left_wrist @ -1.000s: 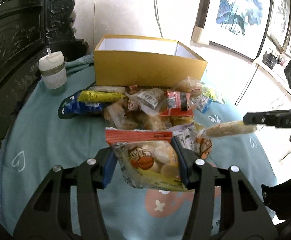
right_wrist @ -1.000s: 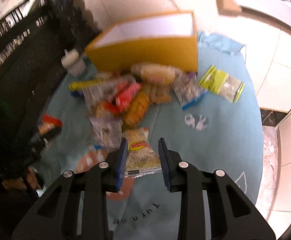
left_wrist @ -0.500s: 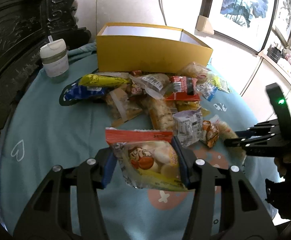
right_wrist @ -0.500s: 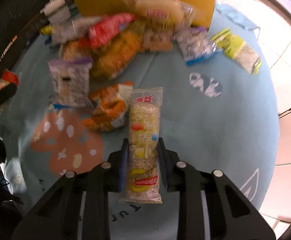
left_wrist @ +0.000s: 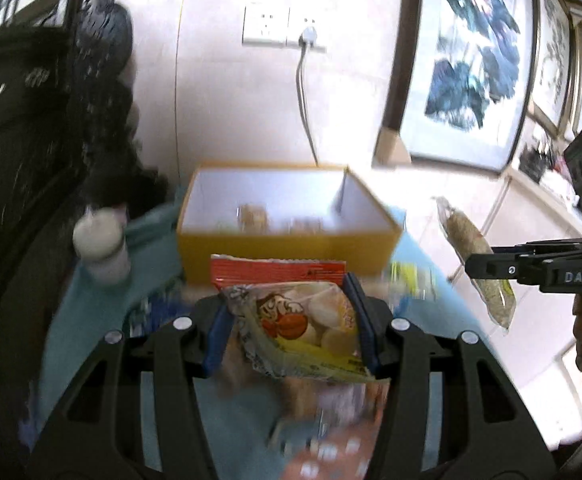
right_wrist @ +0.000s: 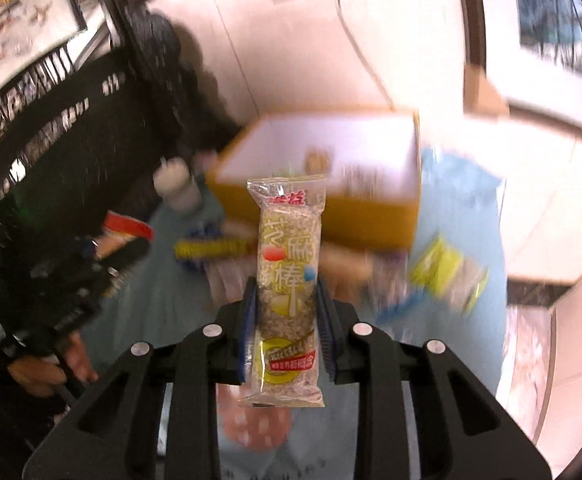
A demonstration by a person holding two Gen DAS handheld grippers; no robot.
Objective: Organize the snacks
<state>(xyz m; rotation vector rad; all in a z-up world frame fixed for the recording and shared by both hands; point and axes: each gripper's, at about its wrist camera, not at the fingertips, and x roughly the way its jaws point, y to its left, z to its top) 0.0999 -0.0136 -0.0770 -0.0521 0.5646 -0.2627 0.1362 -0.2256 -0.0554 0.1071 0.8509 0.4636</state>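
At the far left of the left wrist view a white lidded cup (left_wrist: 101, 246) stands on the teal tablecloth (left_wrist: 91, 320), close to the yellow box's left corner. The yellow box (left_wrist: 287, 246) sits open at the back of the table, white inside. A few small pale-brown snacks (left_wrist: 253, 216) lie against its near wall; motion blur keeps me from saying what they are or how many.

In front of the box, the left gripper (left_wrist: 291, 328) is clamped on a clear snack bag with a red top strip (left_wrist: 303, 320), its blue pads pressing both sides of the bag, which is held clear of the cloth. Below it, blurred packets (left_wrist: 331, 408) lie on the table.

Right of the box, the right gripper (left_wrist: 487, 270) pinches a long clear sesame stick packet (left_wrist: 475, 256), which hangs tilted in the air beside the box's right end. In the right wrist view the packet (right_wrist: 289, 280) stands lengthwise between the narrow-set pads, gripped around its lower half, its sealed top overlapping the box's (right_wrist: 371, 216) near wall. A yellow-green packet (right_wrist: 447, 270) lies on the cloth to the right of the box.
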